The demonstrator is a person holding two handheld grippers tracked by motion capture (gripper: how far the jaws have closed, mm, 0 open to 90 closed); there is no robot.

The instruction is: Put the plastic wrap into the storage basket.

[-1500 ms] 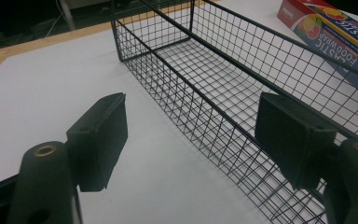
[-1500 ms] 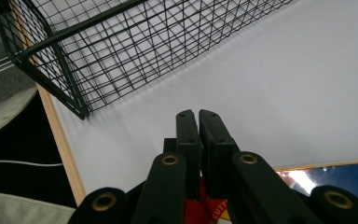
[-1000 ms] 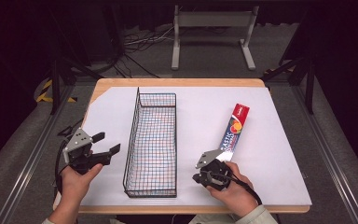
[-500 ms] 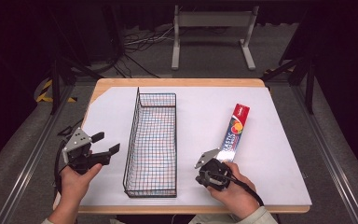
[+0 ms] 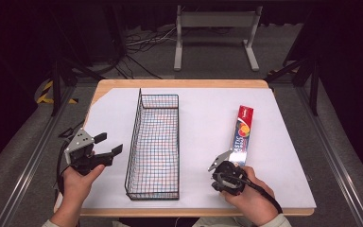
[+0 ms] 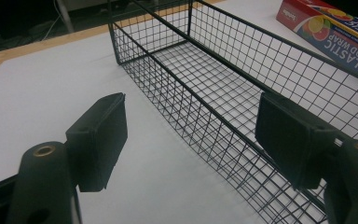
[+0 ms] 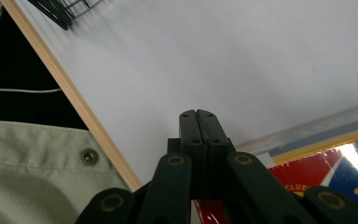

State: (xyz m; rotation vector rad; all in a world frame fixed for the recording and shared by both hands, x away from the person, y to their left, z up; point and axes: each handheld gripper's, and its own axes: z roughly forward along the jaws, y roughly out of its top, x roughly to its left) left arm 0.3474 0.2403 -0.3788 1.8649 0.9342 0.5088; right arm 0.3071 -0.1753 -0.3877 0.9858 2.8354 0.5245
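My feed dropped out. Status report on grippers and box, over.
Left gripper open, beside the wire basket. Right gripper shut, empty, at the near end of the plastic wrap box, which lies flat on the table. Nothing between box and basket.

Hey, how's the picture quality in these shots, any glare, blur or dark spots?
High view: white table cover evenly lit, surroundings nearly black, near end of the plastic wrap box glares white. Left gripper view: wire basket sharp, the close jaw pads soft. Right gripper view: basket corner blurred, bright glare patch on the box.
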